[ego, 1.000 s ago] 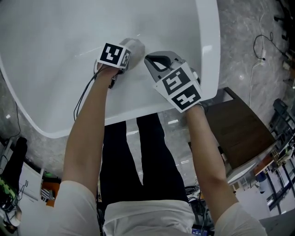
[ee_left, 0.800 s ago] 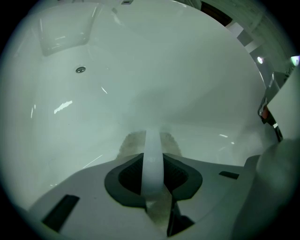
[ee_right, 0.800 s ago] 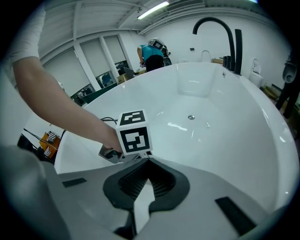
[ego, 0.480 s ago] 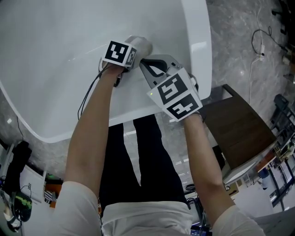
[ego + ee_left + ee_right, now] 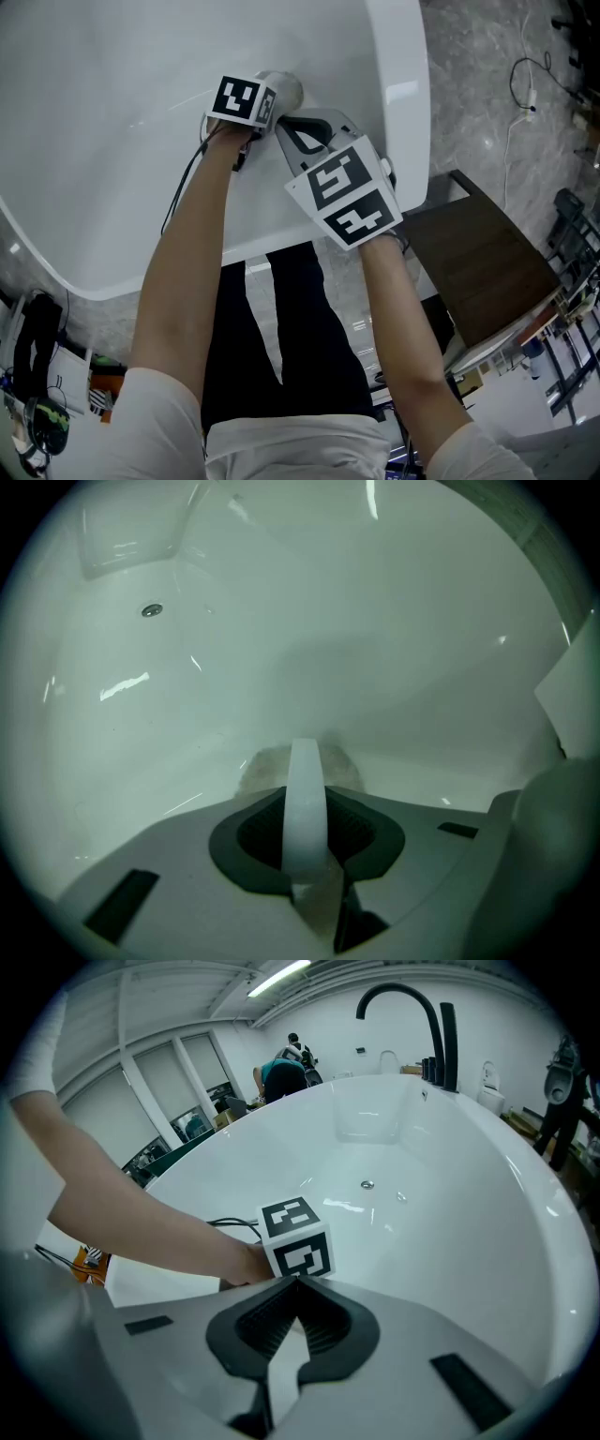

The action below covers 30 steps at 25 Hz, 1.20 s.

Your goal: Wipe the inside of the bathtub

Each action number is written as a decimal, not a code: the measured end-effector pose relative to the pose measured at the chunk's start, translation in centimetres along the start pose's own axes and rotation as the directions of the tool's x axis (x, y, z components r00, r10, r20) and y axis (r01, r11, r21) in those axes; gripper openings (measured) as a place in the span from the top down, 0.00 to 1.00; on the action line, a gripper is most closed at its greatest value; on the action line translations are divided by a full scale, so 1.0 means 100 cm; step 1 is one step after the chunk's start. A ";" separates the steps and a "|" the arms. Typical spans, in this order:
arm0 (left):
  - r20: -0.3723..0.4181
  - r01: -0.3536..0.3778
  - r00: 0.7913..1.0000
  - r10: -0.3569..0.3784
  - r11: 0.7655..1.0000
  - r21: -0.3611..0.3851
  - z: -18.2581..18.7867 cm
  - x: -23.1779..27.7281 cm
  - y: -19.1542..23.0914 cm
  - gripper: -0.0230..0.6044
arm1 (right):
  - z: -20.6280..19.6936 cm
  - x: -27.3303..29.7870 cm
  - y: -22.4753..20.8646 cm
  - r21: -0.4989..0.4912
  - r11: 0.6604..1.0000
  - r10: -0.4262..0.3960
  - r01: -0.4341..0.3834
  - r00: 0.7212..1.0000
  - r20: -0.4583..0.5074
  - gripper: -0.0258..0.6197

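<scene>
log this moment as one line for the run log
left gripper: shut on cloth, cloth against bathtub inner wall | right gripper: shut, empty, beside left gripper above the bathtub | drain: far end

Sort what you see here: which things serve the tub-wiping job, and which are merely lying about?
In use:
bathtub
wiping pad
left gripper, shut on the pad

Lying about:
black faucet
brown table
right gripper, shut and empty

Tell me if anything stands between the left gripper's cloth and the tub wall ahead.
Nothing visible does. The cloth in the left gripper lies against the bathtub wall, and the wall toward the drain is bare. The right gripper hangs beside it, shut.
</scene>
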<state>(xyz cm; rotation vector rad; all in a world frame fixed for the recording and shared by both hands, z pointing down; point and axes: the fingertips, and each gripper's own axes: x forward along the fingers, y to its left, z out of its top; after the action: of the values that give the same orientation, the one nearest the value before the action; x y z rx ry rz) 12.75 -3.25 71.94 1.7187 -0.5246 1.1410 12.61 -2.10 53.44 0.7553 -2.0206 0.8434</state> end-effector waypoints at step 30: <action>-0.020 -0.067 0.998 0.066 0.997 -0.040 -0.011 0.049 0.096 0.81 | -0.005 0.047 0.013 -0.104 0.987 0.118 -0.122 0.992 -0.046 0.93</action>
<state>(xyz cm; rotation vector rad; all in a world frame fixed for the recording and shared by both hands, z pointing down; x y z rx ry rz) 7.29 -5.67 80.96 1.6651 -0.5929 1.1850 9.49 -1.92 57.18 0.5577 -2.0744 0.8045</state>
